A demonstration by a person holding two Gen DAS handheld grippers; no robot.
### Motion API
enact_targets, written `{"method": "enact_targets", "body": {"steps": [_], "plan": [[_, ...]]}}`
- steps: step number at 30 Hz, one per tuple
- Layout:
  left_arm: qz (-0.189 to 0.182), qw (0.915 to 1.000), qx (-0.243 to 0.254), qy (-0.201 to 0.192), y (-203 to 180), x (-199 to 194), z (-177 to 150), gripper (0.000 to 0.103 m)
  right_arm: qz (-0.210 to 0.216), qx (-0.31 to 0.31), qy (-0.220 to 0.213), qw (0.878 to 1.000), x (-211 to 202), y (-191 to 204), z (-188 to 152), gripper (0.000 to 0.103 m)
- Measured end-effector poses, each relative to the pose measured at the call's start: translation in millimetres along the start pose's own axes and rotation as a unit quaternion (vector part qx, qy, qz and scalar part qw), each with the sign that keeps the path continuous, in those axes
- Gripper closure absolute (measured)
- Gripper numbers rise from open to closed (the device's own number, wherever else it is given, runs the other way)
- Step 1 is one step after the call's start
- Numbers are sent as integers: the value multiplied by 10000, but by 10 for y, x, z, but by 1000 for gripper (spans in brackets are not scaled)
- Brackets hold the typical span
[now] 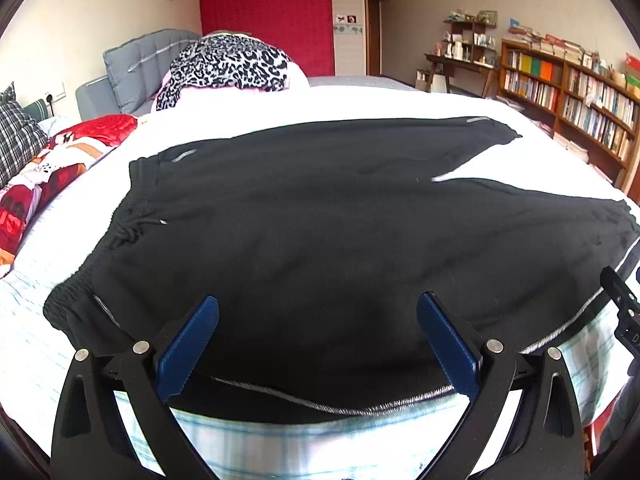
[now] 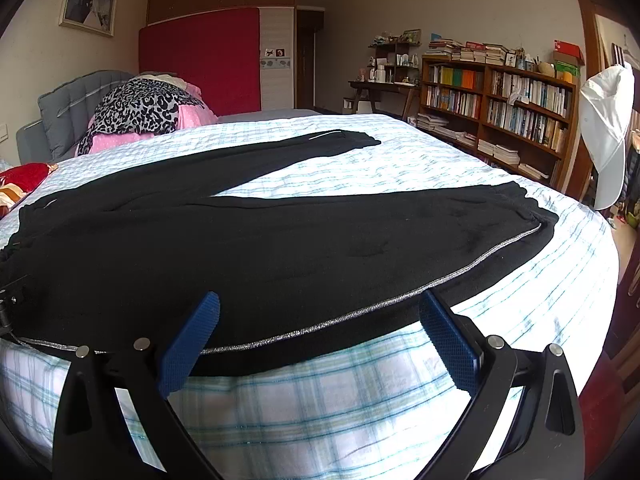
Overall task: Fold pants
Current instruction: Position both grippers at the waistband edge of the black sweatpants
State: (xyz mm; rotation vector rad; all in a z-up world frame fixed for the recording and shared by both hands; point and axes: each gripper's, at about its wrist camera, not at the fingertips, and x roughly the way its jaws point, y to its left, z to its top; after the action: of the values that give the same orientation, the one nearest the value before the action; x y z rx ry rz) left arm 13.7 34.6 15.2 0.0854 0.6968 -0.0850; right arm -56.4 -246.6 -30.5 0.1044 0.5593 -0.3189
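Black pants [image 1: 320, 220] with a silver side stripe lie flat on the bed, waistband at the left, both legs spread apart toward the right. They also show in the right wrist view [image 2: 280, 240]. My left gripper [image 1: 318, 304] is open and empty, its blue pads [image 1: 188, 344] over the near edge of the pants by the hip. My right gripper [image 2: 319, 304] is open and empty, over the near leg's striped edge [image 2: 320, 326]. The right gripper's body shows at the right edge of the left wrist view [image 1: 624, 308].
The bed has a white and blue checked sheet [image 2: 320, 400]. A leopard-print and pink bundle [image 1: 228, 68] and a red patterned blanket [image 1: 52, 168] lie at the head end. Bookshelves [image 2: 500, 104] stand along the right wall. A white cap [image 2: 604, 128] hangs at the right.
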Motion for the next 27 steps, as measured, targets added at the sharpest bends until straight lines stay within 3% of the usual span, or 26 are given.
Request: {"method": "enact_targets", "body": {"steps": [4,14,27], "plan": [[131,9998,-41,-117,26,-34,90,5,32,64,3,10000,24,-19,90,3],[41,9999,69,-133,-74,-73,42,5,-31,60,-19,10000,0,-30,147,3],[-51,9994,233,-267,-215,-233,4,5,-420,422,-185,9981,-166,-430,79,3]]}}
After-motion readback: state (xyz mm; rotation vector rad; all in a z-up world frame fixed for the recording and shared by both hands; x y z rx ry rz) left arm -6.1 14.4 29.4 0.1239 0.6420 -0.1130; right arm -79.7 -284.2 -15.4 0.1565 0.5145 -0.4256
